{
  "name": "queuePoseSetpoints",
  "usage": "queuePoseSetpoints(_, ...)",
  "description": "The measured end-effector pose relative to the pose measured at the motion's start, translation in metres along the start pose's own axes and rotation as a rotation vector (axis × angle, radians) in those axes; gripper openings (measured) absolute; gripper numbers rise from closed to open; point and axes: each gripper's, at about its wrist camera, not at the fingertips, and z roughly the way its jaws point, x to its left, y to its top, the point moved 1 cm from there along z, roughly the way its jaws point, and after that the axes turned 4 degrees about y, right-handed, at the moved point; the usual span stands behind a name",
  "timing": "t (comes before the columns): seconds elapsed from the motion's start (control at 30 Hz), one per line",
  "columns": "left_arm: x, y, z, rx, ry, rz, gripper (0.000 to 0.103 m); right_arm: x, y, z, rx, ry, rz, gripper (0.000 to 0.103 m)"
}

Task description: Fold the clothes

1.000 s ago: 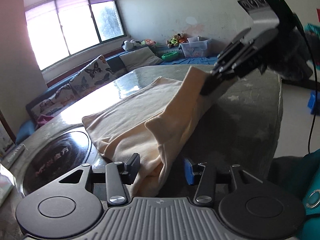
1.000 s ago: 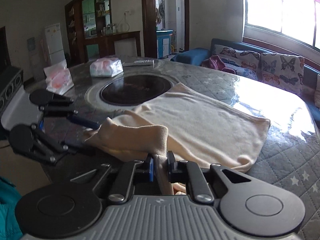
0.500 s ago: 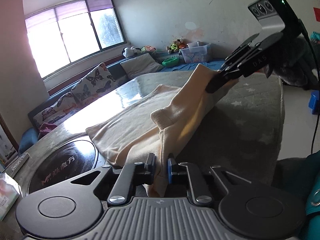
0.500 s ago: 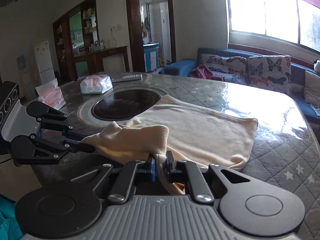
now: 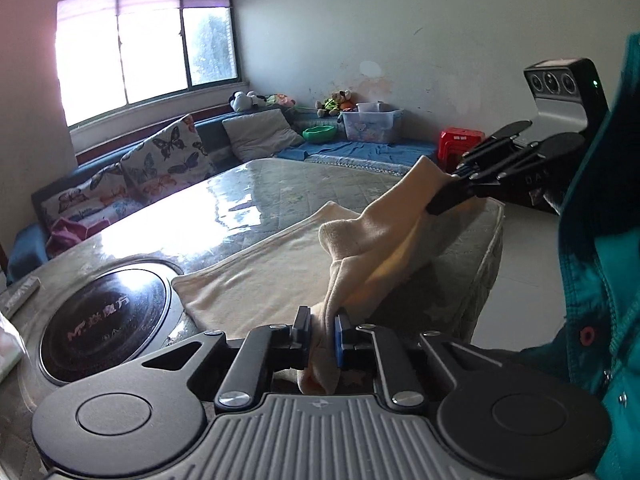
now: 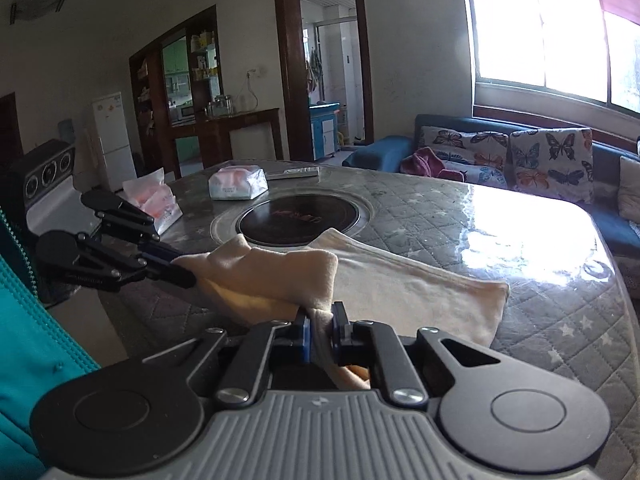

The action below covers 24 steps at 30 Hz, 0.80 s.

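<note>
Fold approx. half done: the cream fleece garment [image 6: 400, 280] lies flat on the quilted grey table [image 6: 540, 240], near edge lifted. Left gripper [image 5: 322, 330] & right gripper [image 6: 319, 334] each clench a corner of it; carrying over, laying down & smoothing remain.

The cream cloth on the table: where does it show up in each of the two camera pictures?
Left wrist view: the cream cloth lies centre, its near edge pinched in the left tongs.
Right wrist view: centre to right, pinched in the right tongs.
Shared landmark: the round black hotplate.
</note>
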Motion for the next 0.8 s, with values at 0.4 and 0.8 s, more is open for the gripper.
queuePoseSetpoints(0.4,0.083,0.052,0.096,0.005,0.087,-0.143,0.009,-0.066,0.063,0.082,0.016,-0.092,-0.026,0.009)
queuePoseSetpoints(0.8,0.120,0.038,0.197,0.146,0.219,-0.294,0.021,-0.136,0.031,0.177,0.103,-0.251,0.209,0.023)
